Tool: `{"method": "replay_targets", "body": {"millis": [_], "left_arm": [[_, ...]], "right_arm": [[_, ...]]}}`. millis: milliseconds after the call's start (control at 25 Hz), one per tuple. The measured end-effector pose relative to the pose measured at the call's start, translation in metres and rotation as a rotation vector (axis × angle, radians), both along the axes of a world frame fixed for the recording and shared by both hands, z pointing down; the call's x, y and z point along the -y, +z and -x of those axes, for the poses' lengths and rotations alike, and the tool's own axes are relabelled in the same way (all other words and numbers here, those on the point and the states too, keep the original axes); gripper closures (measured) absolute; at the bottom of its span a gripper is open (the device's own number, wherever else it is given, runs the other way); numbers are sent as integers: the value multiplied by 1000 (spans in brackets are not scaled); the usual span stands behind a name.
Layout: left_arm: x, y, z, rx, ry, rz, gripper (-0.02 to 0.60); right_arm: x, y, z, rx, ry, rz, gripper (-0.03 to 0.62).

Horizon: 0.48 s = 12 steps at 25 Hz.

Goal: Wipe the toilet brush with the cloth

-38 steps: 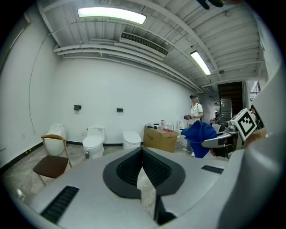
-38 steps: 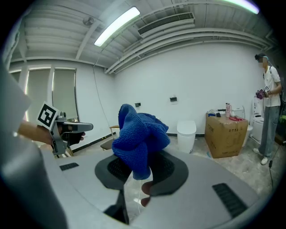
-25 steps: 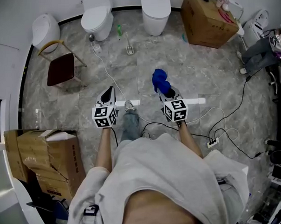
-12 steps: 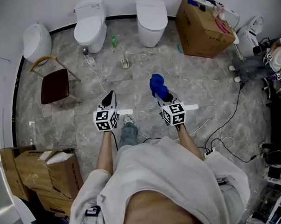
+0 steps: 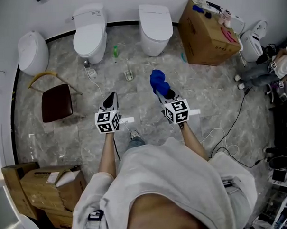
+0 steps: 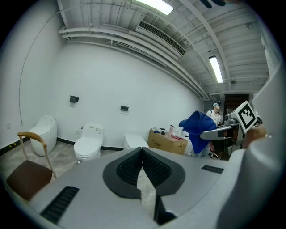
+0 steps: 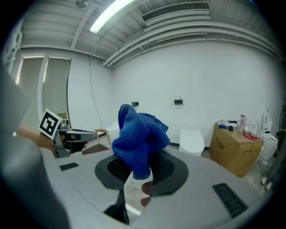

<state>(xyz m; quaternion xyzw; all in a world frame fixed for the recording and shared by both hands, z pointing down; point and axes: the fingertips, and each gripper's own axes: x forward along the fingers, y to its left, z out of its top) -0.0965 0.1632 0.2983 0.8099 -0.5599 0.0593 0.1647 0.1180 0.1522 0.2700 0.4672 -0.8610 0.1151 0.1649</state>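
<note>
- My right tool (image 7: 138,172) is closed on the cloth (image 7: 139,143). The blue bunch stands up out of the jaws and only a lower fold is pinched between them.
- My left tool (image 6: 142,154) carries nothing; its jaws meet at the tips.
- The cloth is soft, light and limp, I judge. It will fold around a handle easily, but it could slip out, because so little of it is held.
- The toilet brush (image 5: 128,75), as I take this small pale thing to be, stands on the floor (image 5: 213,85). It is in front of the square-lidded toilet (image 5: 154,21), a little toward the neighbouring toilet (image 5: 89,35).
- It should be light, with a stiff handle. I would take it high on the handle with the empty tool, away from the bristles, which may be wet.
- The floor is grey marbled tile, probably smooth, so a nudged holder may slide.
- A cardboard box (image 5: 211,28) stands on the other side of the square-lidded toilet, and a chair (image 5: 56,101) is well apart from it.
</note>
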Motion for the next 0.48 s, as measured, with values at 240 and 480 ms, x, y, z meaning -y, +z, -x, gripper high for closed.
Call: {"method": "replay_targets", "body": {"millis": [240, 480], "left_arm": [[46, 1, 21, 1, 25, 0, 563], [68, 3, 27, 16, 43, 13, 563]], "right_arm": [[39, -3, 21, -9, 11, -4, 488], [66, -1, 27, -9, 16, 6, 489]]}}
